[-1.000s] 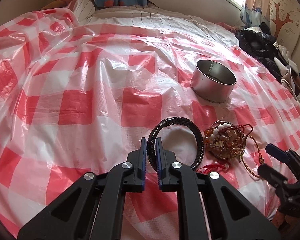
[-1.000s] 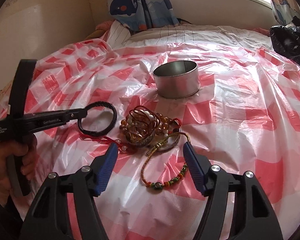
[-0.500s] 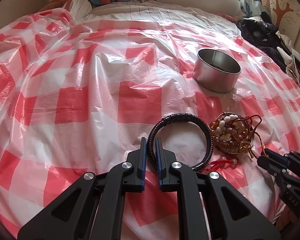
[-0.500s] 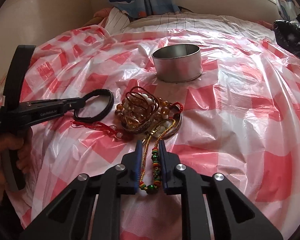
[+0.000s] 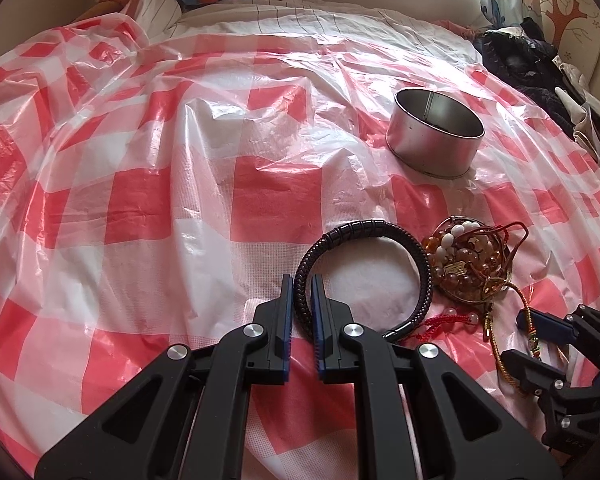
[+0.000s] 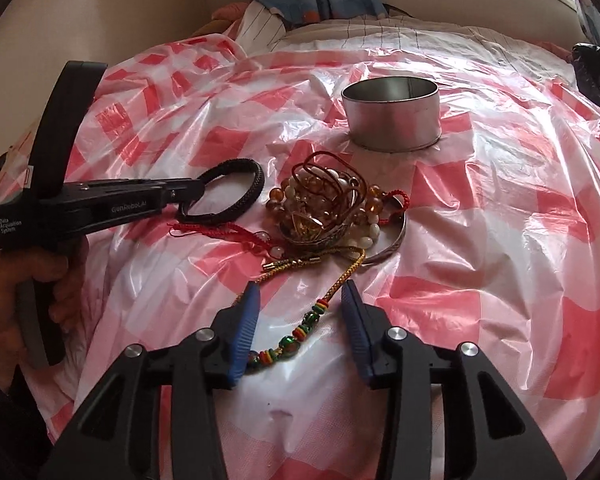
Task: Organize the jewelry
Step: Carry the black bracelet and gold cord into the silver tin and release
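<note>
My left gripper (image 5: 301, 278) is shut on a black braided bracelet (image 5: 364, 226), pinching its near left arc. Seen from the right wrist, the same gripper (image 6: 196, 190) holds the bracelet (image 6: 256, 184) left of the pile. A tangle of amber and white bead bracelets (image 6: 324, 204) sits mid-sheet, with a round metal tin (image 6: 394, 118) behind it. My right gripper (image 6: 300, 286) is opening. A gold cord with green and red beads (image 6: 300, 332) lies between its jaws, and the pads are off it. Both the tin (image 5: 436, 138) and the right gripper (image 5: 520, 338) also show in the left wrist view.
A red-and-white checked plastic sheet (image 5: 140, 200) covers the bed. A red knotted cord (image 6: 236, 236) and a silver bangle (image 6: 396, 236) lie by the pile. Dark clothes (image 5: 532, 64) are heaped at the right edge. A person's hand (image 6: 40, 280) grips the left tool.
The right gripper's jaws closed around the beaded cord half a second ago and have since spread apart. The left gripper kept its hold on the black bracelet.
</note>
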